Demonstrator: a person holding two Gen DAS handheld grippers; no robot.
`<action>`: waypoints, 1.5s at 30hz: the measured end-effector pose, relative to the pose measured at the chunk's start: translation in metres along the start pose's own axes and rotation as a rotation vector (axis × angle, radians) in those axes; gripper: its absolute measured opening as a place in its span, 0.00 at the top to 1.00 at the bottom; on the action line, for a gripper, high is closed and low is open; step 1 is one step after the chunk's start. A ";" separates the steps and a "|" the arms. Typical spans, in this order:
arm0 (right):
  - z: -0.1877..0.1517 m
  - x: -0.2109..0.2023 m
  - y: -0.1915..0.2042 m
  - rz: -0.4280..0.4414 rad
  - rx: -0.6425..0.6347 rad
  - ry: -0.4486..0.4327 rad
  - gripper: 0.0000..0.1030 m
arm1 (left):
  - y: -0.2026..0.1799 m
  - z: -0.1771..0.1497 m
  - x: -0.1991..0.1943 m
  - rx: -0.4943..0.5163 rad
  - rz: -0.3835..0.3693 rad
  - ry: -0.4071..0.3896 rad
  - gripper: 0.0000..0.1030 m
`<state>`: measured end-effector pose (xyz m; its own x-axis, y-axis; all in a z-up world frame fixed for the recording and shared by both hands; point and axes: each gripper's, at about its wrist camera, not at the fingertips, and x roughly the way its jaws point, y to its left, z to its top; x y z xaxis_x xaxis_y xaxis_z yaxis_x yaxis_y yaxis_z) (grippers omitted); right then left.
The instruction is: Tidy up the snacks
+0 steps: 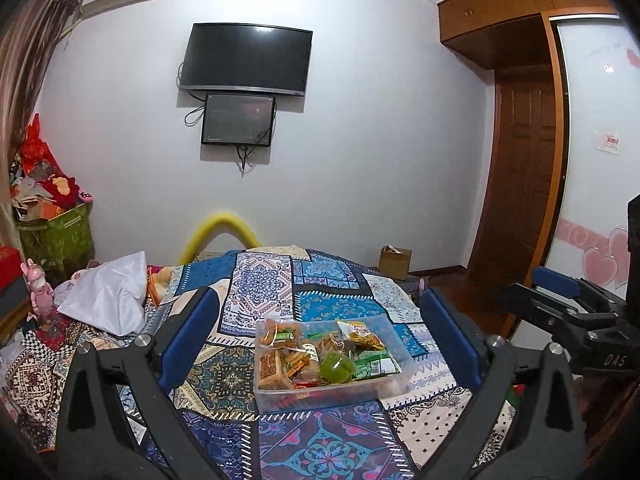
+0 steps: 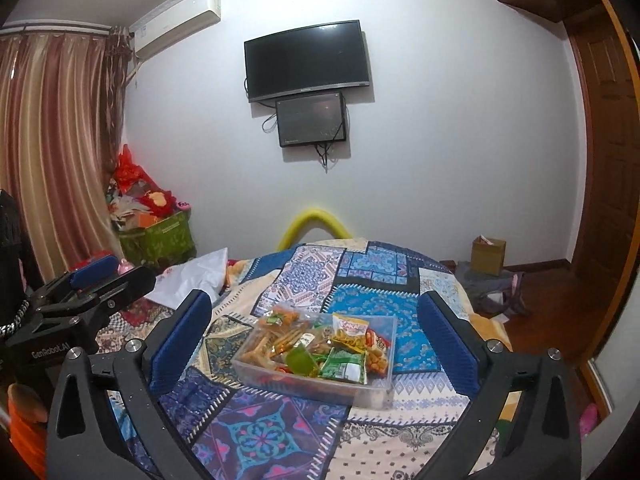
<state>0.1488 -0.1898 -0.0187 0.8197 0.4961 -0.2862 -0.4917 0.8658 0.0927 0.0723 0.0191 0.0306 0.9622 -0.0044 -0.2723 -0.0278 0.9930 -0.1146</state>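
Note:
A clear plastic box (image 1: 396, 390) full of snack packets sits on the patterned bedspread; it also shows in the right wrist view (image 2: 376, 394). Inside lie a green jelly cup (image 1: 338, 366), a green packet (image 2: 344, 366), a yellow chips packet (image 2: 351, 330) and several orange biscuit packs (image 1: 272, 368). My left gripper (image 1: 320, 336) is open and empty, held above the bed with the box between its blue pads. My right gripper (image 2: 316, 340) is open and empty, also framing the box. Each gripper shows at the other view's edge.
A white pillow (image 1: 108, 296) lies at the bed's left. A green bin of clutter (image 2: 156, 232) stands by the curtain. A small cardboard box (image 2: 488, 256) and clothes lie on the floor at the right. A TV (image 1: 246, 58) hangs on the far wall.

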 end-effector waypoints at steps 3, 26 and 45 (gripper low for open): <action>-0.003 -0.001 -0.001 0.005 0.009 0.005 0.00 | -0.001 -0.002 0.001 0.004 0.000 0.004 0.01; -0.004 -0.001 -0.002 0.004 0.015 0.017 0.00 | -0.003 -0.007 0.006 0.010 0.000 0.011 0.01; -0.002 -0.002 -0.003 0.008 0.018 0.018 0.00 | -0.002 -0.008 0.004 0.009 -0.006 0.013 0.01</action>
<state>0.1480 -0.1931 -0.0204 0.8104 0.5020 -0.3022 -0.4926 0.8629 0.1127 0.0745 0.0160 0.0220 0.9587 -0.0114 -0.2841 -0.0201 0.9940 -0.1076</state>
